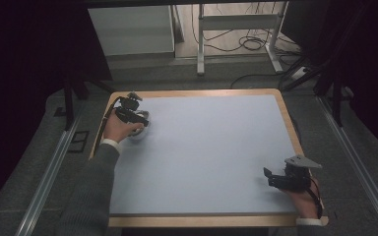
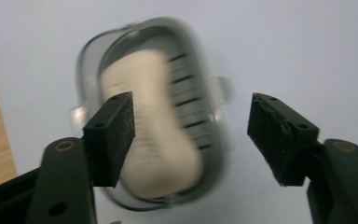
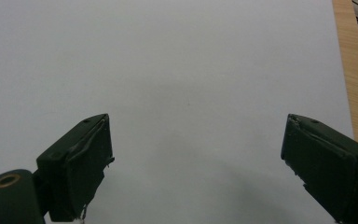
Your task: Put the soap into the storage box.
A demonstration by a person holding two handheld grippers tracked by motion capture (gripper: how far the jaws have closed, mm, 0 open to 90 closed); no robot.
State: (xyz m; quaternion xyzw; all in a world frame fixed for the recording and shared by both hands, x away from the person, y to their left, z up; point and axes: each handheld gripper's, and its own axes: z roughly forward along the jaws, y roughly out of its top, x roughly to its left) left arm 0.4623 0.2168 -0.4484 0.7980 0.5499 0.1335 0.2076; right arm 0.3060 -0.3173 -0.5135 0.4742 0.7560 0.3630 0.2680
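A clear plastic soap dish (image 2: 86, 60) lies on the pale blue mat (image 1: 211, 147) near the table's far left corner, and a cream bar of soap (image 2: 144, 88) rests in it on a slotted tray. My left gripper (image 2: 193, 105) hovers over the dish with its jaws spread; the pads touch neither dish nor soap. In the high view the left gripper (image 1: 138, 118) sits over the dish (image 1: 141, 132). My right gripper (image 1: 269, 176) is at the near right of the mat, open. The right gripper (image 3: 198, 126) has only bare mat between its jaws.
The mat covers a wooden table top (image 1: 202, 92) whose edge shows all round. Beyond the far edge stand a white cabinet (image 1: 130, 29) and a desk frame (image 1: 236, 22) with cables on the floor. Metal rails (image 1: 49, 172) run along both sides.
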